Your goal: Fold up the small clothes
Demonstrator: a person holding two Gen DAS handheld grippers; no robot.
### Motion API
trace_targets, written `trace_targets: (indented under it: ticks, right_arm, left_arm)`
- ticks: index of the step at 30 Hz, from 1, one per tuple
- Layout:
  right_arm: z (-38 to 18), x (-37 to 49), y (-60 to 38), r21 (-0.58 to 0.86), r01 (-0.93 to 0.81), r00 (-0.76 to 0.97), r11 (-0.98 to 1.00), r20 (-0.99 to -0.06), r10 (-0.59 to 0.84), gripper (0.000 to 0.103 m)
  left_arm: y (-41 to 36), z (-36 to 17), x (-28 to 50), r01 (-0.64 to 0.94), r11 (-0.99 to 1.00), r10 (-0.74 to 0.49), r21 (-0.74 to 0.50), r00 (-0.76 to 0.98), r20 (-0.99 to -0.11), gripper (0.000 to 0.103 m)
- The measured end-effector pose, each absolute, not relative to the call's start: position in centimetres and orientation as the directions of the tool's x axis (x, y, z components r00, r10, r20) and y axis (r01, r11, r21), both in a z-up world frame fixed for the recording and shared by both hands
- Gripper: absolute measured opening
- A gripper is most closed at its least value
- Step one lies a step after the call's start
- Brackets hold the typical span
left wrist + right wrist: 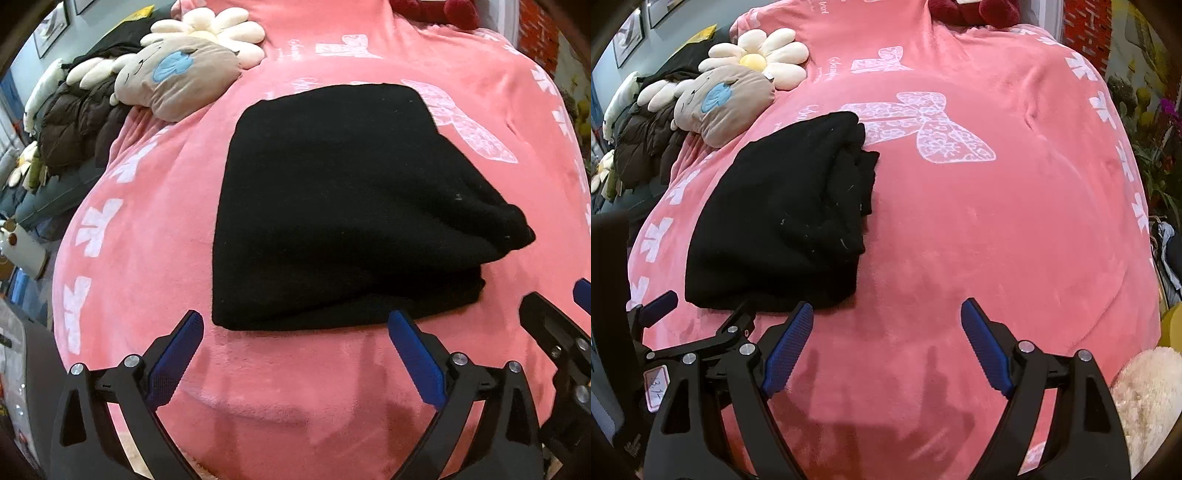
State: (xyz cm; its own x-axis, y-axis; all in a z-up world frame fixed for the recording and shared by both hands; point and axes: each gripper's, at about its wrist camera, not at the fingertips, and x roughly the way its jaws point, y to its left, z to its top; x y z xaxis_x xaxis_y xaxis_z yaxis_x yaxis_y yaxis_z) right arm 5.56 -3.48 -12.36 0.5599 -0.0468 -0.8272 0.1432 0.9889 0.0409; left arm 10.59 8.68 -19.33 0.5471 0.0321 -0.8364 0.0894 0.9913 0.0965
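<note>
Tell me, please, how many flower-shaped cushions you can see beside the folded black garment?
1: a white flower cushion with a yellow centre lies at the blanket's far left, behind the beige plush pillow. White petals further left may belong to a second, partly hidden one.

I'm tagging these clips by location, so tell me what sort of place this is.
Most likely a bedroom or living room at home. A pink fleece blanket printed with white bows covers a soft surface, plush pillows including a daisy cushion sit at its far left, and a folded black garment lies on the blanket.

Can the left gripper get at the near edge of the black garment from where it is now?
Probably yes: the left gripper is open, the black garment lies just ahead on the pink blanket, nothing between.
</note>
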Motion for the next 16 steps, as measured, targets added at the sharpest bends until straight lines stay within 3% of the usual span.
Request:
trace_targets:
  ticks: [16]
  right_arm:
    - [-12.25,4.98,-3.81,0.030,0.146,0.557,0.989,-0.828,-0.057,0.082]
  left_arm:
    - [9.20,-19.13,10.62,0.083,0.996,-0.017,0.034,0.543,-0.840,0.095]
